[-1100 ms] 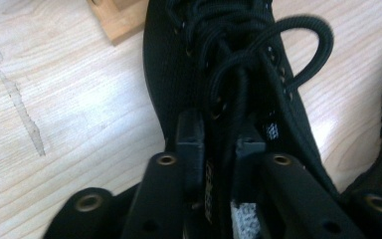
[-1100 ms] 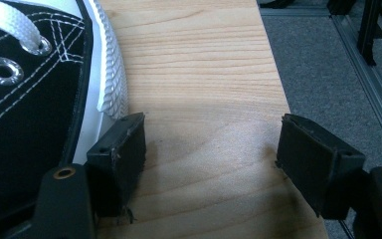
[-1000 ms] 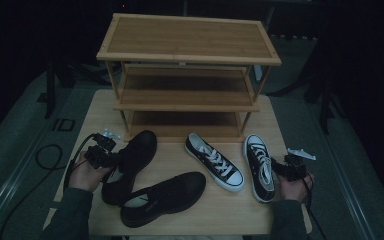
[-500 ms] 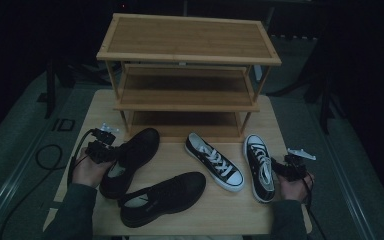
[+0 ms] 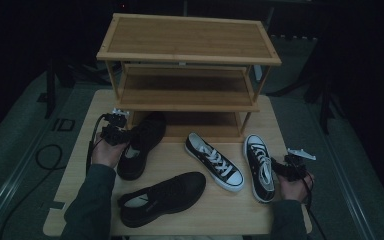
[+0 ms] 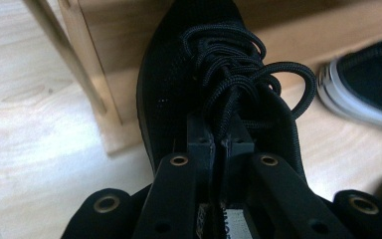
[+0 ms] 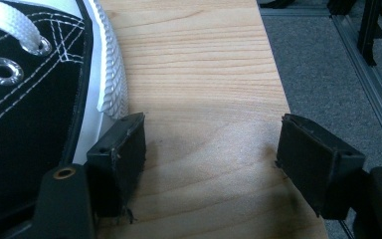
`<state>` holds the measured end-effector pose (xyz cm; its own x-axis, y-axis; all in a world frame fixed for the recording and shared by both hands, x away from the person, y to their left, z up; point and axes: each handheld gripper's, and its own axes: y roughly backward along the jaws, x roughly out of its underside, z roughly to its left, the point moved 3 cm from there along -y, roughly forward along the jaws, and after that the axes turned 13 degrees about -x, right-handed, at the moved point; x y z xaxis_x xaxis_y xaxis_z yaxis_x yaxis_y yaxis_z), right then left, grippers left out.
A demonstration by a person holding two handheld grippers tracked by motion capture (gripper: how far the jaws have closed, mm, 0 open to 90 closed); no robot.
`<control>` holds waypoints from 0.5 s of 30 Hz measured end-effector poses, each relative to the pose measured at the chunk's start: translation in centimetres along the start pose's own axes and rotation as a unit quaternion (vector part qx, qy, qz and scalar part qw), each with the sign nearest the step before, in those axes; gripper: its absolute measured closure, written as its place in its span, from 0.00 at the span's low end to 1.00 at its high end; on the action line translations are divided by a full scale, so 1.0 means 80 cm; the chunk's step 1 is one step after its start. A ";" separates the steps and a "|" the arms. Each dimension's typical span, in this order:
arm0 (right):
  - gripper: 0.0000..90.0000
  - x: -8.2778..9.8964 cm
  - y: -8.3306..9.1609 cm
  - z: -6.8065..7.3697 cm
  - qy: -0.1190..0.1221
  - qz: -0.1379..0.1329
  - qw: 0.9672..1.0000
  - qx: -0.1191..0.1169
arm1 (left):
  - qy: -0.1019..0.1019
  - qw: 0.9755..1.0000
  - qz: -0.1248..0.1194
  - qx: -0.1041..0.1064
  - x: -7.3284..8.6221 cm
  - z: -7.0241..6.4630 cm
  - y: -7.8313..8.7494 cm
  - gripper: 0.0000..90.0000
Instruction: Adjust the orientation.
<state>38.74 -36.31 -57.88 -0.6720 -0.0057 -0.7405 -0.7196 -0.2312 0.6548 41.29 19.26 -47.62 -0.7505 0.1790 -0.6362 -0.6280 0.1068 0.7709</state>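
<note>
Four shoes lie on our table (image 5: 230,210) before the wooden rack (image 5: 187,75). Our left gripper (image 6: 221,144) is clamped on the tongue of the black shoe (image 6: 189,74), whose toe pokes under the rack's lowest shelf. Our right gripper (image 7: 211,149) rests on the table, jaws wide apart, just beside a black-and-white sneaker (image 7: 25,99).

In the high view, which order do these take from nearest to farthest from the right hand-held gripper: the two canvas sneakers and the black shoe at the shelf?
1. Right canvas sneaker, just beside the right hand-held gripper.
2. Middle canvas sneaker, at the table's centre.
3. Black shoe at the shelf, far left, by the left hand-held gripper.
</note>
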 end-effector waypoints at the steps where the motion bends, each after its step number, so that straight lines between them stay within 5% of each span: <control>1: 0.30 0.000 0.000 0.000 0.000 0.000 1.000 0.000 | 0.004 1.000 -0.001 -0.003 -0.004 -0.002 -0.003 0.96; 8: 0.30 0.000 0.000 0.000 0.000 0.000 1.000 0.000 | 0.024 0.999 -0.017 -0.026 -0.023 -0.008 -0.015 0.96; 15: 0.30 0.000 0.000 0.000 0.000 0.000 1.000 0.000 | 0.037 0.998 -0.015 -0.044 -0.015 -0.007 -0.034 0.95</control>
<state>38.75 -36.32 -57.88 -0.6720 -0.0064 -0.7405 -0.7193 -0.2318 0.6549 43.74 18.23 -48.96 -0.7423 0.1046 -0.6618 -0.6634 0.0239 0.7479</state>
